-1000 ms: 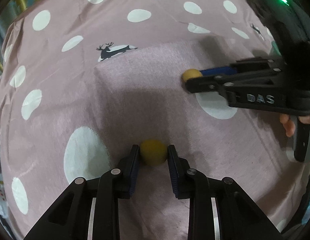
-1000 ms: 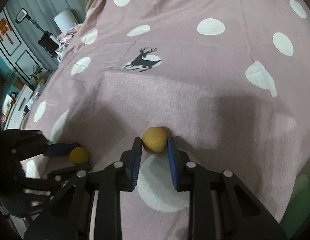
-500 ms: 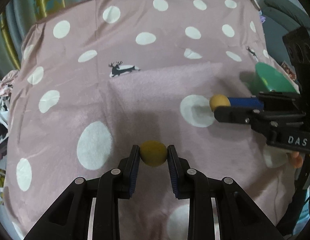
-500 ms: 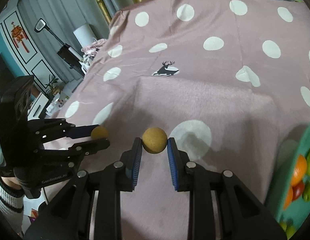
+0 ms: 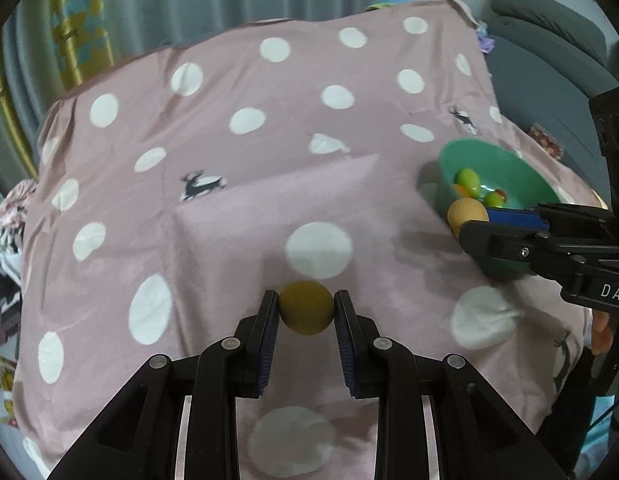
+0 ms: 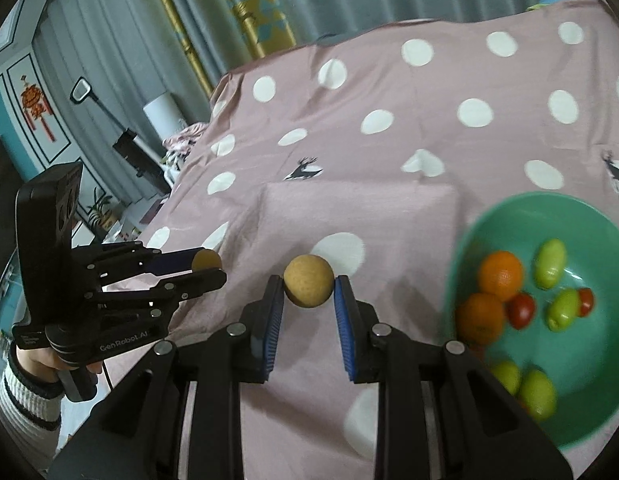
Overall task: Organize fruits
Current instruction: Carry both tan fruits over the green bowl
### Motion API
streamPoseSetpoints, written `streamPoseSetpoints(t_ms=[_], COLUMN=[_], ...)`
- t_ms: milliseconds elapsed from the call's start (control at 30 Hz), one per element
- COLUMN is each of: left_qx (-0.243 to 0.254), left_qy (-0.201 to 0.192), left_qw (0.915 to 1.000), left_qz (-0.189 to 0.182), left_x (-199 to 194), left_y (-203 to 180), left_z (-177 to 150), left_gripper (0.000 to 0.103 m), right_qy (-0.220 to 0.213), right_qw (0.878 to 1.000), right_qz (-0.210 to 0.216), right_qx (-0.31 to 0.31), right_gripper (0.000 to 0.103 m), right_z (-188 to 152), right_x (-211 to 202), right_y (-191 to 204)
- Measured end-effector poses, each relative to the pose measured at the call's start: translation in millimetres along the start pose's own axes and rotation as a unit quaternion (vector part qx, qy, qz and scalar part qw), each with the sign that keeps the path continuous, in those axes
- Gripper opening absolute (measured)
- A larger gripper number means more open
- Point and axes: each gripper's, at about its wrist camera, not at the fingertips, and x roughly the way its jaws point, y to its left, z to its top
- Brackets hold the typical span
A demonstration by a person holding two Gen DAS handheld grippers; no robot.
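Observation:
My left gripper (image 5: 306, 312) is shut on a dark yellow round fruit (image 5: 306, 307), held above the pink dotted cloth. My right gripper (image 6: 308, 290) is shut on a paler tan round fruit (image 6: 308, 285), also held above the cloth. A green bowl (image 6: 509, 216) sits to the right of my right gripper and holds oranges (image 6: 501, 274), green fruits (image 6: 551, 262) and small red fruits (image 6: 521, 310). In the left wrist view the right gripper (image 5: 469, 220) with its fruit (image 5: 465, 212) hovers at the near rim of the bowl (image 5: 505, 160). In the right wrist view the left gripper (image 6: 207, 268) is at the left.
The pink cloth with white dots (image 5: 269, 160) covers a table, with a raised square patch (image 6: 361, 208) in the middle. Curtains (image 5: 189, 0) hang behind. A grey sofa (image 5: 549, 52) stands at the far right, and a room with a lamp (image 6: 161, 112) lies to the left.
Both grippers have lifted off the cloth with their fruits and drawn back. The green bowl has come into view on the right, and the right gripper has moved up to its rim.

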Motion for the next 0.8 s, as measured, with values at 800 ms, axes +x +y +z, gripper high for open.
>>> streamPoseSetpoints(t_ms=[800], left_qx=[0.088], left_qy=[-0.013], left_qw=[0.9929], left_qz=[-0.079], left_x=[47], left_y=[-158], left_z=[80], left_gripper=[0.028], right_qy=[-0.012], right_qw=[0.985], right_qz=[-0.165], right_qx=[0.056], right_gripper=[0.028], right_z=[-27], right_x=[-69], right_y=[-111])
